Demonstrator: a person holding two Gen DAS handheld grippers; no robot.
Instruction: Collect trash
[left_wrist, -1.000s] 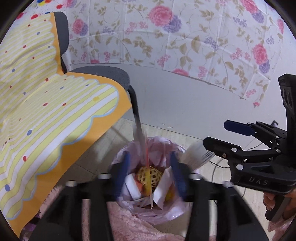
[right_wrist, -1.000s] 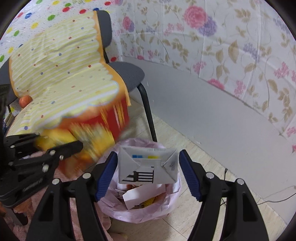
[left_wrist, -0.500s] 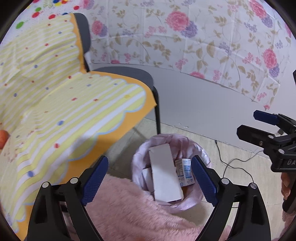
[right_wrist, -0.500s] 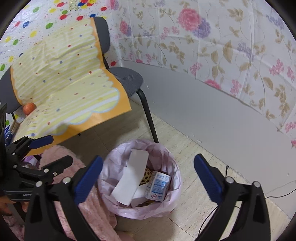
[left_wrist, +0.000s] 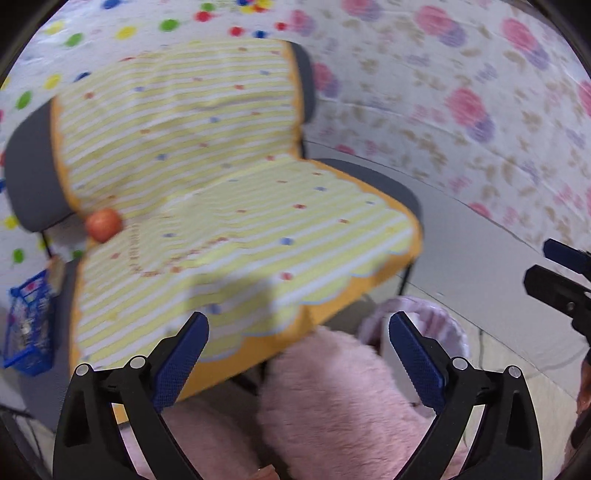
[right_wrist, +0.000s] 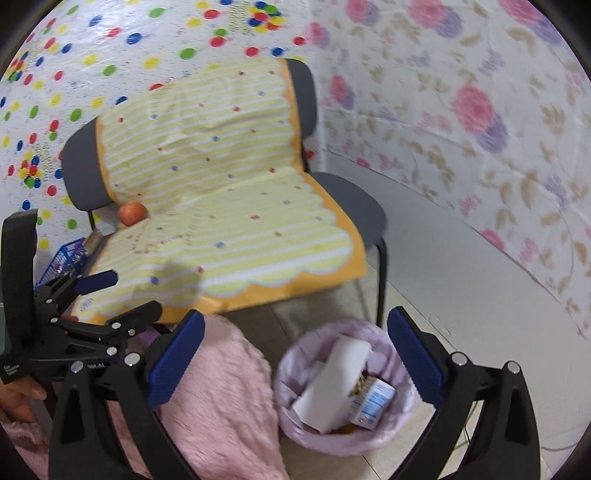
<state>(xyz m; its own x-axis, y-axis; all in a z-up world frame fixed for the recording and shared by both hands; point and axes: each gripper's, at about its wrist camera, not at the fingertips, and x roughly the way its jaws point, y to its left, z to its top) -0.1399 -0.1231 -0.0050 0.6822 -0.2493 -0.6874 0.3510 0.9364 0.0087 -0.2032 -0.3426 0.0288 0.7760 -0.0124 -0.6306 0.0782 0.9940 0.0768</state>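
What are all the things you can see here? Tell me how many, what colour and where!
bin: one, lined with a pale pink bag, on the floor by the chair.
white box: one, white, leaning inside the bin.
small carton: one, white with blue print, in the bin beside the box.
chair: one, dark grey, against the wall.
striped cloth: one, yellow and white with an orange edge, draped over the chair.
round fruit: one, orange-red, at the back of the seat.
blue basket: one, blue, on the floor left of the chair.
fluffy fabric: pink, just below the cameras.
left tongs: blue pads, open, empty.
right tongs: blue pads, open, empty.
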